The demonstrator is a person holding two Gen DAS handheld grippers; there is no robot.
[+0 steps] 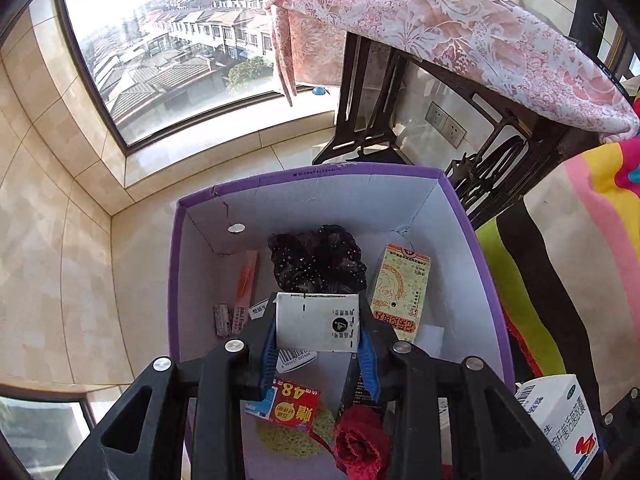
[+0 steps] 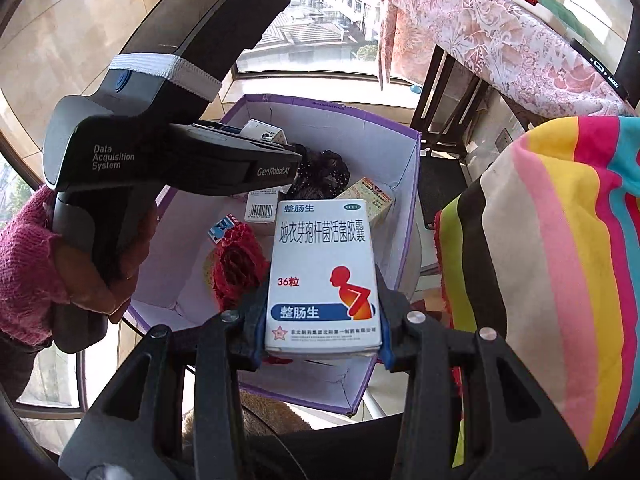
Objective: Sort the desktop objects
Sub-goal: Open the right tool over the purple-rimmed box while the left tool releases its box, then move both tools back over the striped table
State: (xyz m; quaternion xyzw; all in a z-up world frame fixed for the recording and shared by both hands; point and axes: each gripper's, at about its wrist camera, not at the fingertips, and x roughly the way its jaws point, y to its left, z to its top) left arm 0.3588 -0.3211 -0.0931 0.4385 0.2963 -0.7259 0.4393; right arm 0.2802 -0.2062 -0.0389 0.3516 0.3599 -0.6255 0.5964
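A small white cardboard box with black print (image 1: 318, 322) is clamped between the blue pads of the left gripper (image 1: 318, 344), which is held over the open purple-walled, white-lined cardboard box (image 1: 472, 264). A white and blue medicine carton with a red figure printed on it (image 2: 323, 280) is gripped between the pads of the right gripper (image 2: 323, 332), just above the near side of the same purple box. Inside the purple box, a black sequined fabric piece (image 1: 318, 260) is seen at the far side, with a cream and green patterned carton (image 1: 400, 288) to its right. A red and yellow packet (image 1: 290, 404) and a dark red crocheted flower (image 1: 360, 448) are seen nearer the left wrist camera. The left gripper's handle is grasped by a hand (image 2: 124, 264) in a pink knitted sleeve (image 2: 28, 276).
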